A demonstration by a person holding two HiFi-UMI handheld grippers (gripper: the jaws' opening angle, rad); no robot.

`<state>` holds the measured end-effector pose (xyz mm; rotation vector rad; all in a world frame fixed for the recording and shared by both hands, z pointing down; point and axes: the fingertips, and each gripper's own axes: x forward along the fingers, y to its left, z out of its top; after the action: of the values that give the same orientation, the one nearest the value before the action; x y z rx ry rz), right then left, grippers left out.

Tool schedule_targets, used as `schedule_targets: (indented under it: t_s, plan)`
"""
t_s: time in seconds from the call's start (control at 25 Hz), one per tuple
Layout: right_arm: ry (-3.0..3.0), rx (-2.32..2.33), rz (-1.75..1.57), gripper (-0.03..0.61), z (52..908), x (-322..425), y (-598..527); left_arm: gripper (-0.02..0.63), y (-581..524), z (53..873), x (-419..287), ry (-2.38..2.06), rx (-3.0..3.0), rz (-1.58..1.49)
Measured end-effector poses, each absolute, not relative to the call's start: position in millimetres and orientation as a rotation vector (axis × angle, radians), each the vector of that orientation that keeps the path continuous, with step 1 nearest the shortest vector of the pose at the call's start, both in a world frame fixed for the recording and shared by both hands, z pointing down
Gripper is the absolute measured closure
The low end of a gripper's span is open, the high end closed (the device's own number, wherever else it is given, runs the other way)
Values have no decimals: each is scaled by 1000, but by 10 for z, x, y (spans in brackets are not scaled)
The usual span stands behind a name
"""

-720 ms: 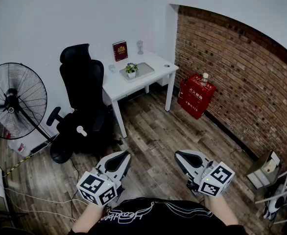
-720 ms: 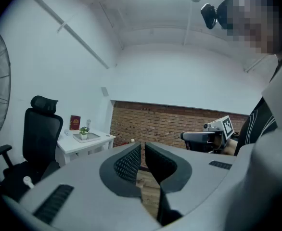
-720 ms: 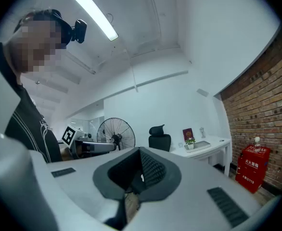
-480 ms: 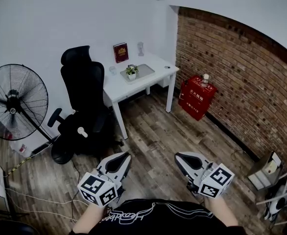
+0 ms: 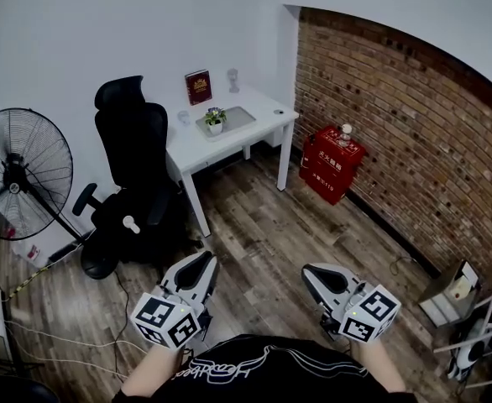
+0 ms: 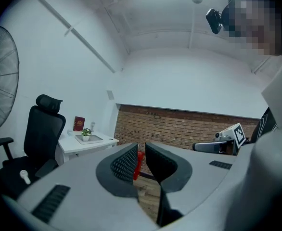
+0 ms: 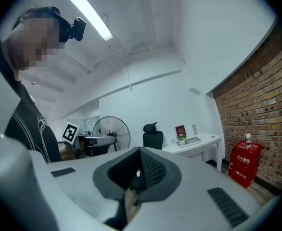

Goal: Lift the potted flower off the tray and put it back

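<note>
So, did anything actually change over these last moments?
Barely. The view shifted slightly, so the desk sits a little further left. The left gripper and right gripper stay low before the person, fingers closed, holding nothing. The potted flower remains on its tray.

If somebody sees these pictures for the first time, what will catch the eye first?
The brick wall on the right, with a red box at its foot, and the big fan at far left beside the black chair. Between them the white desk carries the small potted flower, far from the left gripper and the right gripper, both empty, low in the foreground.
</note>
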<state>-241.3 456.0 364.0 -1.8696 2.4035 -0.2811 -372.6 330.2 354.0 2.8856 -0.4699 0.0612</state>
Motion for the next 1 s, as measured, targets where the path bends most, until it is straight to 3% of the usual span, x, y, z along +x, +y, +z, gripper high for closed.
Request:
schedule_targets:
  t_s: [0.08,0.2,0.4,1.0]
  plan:
    - [2405,-1875,-291,576,3698,-2321,4636,541,3277,3586,-3630,-502,2878,67]
    - [2410,-1869,-295,576,3743,-2211,4739,405,3233,3648,-3479,-511,2871,84]
    - [2367,-1881,-342,575,3858,-1972,4726,313,3045,3778,-3309,-612,2913,149]
    - [2337,-1903,-466,575,4272,-899,3205,259,1295,4373,-2380,-748,2850,251]
